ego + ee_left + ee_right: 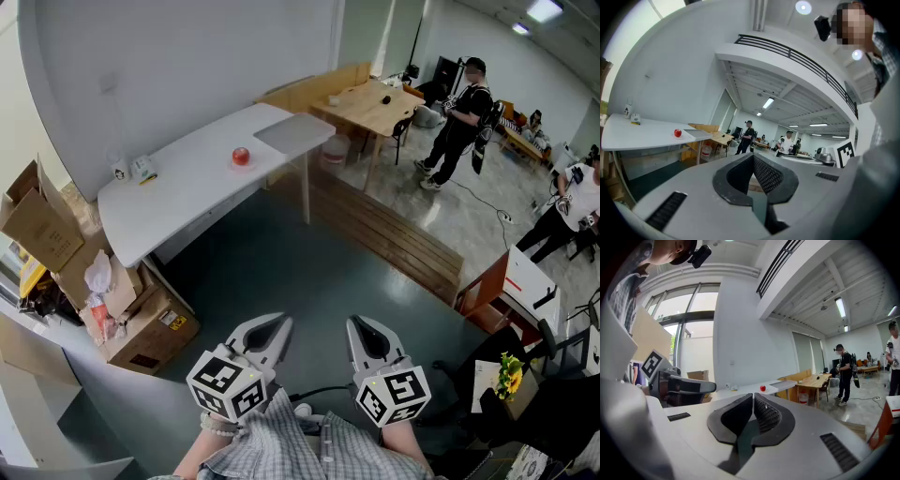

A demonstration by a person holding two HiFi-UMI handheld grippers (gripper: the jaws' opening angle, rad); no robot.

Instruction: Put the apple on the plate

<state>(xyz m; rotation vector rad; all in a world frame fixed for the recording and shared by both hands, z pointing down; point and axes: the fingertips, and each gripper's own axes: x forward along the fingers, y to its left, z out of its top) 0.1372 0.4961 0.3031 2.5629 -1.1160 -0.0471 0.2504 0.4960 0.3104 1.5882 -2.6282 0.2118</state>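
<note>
Now | left gripper (278,325), right gripper (362,325): jaws pressed together, empty | apple (241,157) far ahead of fingers (765,415), on table (187,178) | likely best: walk closer, spread jaws before reaching

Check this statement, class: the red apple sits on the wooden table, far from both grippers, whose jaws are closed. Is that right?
Not quite. The head view shows the apple on the white table, not the wooden table beyond it. The rest holds: it is far from the left gripper and the right gripper, and both have their jaws closed.
</note>
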